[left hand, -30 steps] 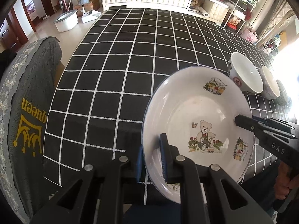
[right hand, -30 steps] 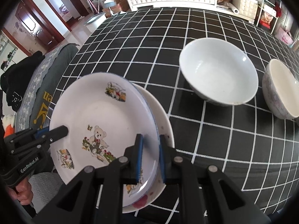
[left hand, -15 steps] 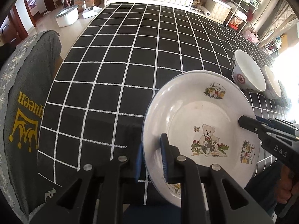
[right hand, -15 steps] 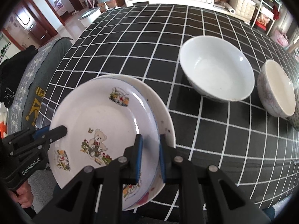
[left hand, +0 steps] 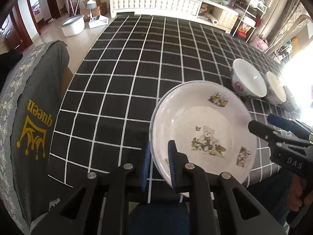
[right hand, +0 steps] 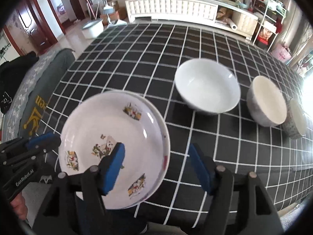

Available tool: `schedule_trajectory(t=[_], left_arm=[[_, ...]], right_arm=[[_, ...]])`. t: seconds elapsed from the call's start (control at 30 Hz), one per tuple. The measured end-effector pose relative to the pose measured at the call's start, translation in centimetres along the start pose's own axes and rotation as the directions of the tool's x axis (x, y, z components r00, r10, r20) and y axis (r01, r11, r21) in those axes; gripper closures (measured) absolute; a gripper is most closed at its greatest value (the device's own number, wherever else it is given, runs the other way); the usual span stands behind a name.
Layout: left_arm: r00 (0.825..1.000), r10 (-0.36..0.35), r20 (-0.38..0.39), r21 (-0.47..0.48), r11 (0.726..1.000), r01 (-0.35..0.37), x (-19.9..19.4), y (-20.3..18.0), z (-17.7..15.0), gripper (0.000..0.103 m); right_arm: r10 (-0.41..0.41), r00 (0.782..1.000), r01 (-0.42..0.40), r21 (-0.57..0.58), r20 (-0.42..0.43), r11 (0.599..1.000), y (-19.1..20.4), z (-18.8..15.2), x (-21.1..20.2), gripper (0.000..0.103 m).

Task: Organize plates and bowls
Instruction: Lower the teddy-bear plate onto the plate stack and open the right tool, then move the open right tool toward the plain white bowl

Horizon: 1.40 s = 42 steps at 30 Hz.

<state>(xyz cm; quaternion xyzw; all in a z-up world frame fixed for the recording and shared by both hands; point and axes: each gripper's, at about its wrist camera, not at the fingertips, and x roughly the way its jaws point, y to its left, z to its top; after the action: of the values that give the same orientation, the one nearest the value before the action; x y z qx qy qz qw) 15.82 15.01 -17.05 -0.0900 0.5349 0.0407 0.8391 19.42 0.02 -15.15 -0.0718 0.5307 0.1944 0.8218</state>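
A white plate with a teddy bear print [left hand: 203, 129] [right hand: 109, 141] is stacked on a second white plate whose rim [right hand: 165, 137] shows beneath it, at the near edge of the black checked table [left hand: 137, 74]. My left gripper [left hand: 159, 162] is shut on the near-left rim of the stacked plates. My right gripper [right hand: 156, 166] is open, its jaws wide on either side of the plates' right rim, gripping nothing. It also shows in the left wrist view [left hand: 262, 125]. A large white bowl [right hand: 207, 86], a grey bowl [right hand: 268, 103] and a small speckled bowl [right hand: 297, 121] stand in a row to the right.
A grey cloth with a gold "queen" crown print [left hand: 33, 129] hangs over a chair at the table's left side. A white cabinet [left hand: 156, 4] and shelves stand beyond the far edge. A white tub [left hand: 72, 24] sits on the floor.
My right gripper has opened and let go of the plates' rim. My left gripper keeps its hold. The plates have lowered slightly toward the table.
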Motion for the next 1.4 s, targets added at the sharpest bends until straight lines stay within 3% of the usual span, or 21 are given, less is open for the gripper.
schedule_trajectory(t=[0.13,0.27,0.73,0.83,0.97,1.07,1.4], left_arm=[[0.999,-0.031,0.03,0.019,0.999,0.03,-1.7,-1.3,0.0,0.086],[0.996,-0.047,0.07,0.049,0.998,0.044,-3.4,-3.0,0.0,0.065],[0.983,-0.121,0.137,0.151,0.983,0.1,-7.1,-10.4,1.4,0.065],[0.98,-0.137,0.143,0.179,0.978,0.111,-7.4,-12.3,1.9,0.06],[0.98,-0.143,0.142,0.214,0.971,0.11,-7.3,-14.3,2.7,0.06],[0.98,-0.142,0.14,0.223,0.969,0.108,-7.0,-15.3,3.6,0.053],[0.984,-0.145,0.108,0.208,0.971,0.121,-4.8,-16.5,7.5,0.053]], right_arm=[[-0.005,1.0,0.005,0.0,0.028,1.0,-0.3,-0.1,-1.4,0.03],[0.004,0.998,-0.004,0.014,0.062,1.0,-0.9,-0.6,-3.0,0.03],[-0.038,0.986,0.024,0.085,0.163,0.996,-6.0,-1.5,-8.4,0.03],[-0.049,0.983,0.033,0.094,0.177,0.995,-7.1,-1.4,-9.1,0.03],[-0.058,0.981,0.04,0.104,0.186,0.994,-8.7,-0.8,-9.5,0.03],[-0.067,0.978,0.045,0.117,0.197,0.992,-9.7,-0.1,-9.6,0.03],[-0.032,0.983,0.004,0.148,0.183,0.989,-12.5,3.1,-7.7,0.027]])
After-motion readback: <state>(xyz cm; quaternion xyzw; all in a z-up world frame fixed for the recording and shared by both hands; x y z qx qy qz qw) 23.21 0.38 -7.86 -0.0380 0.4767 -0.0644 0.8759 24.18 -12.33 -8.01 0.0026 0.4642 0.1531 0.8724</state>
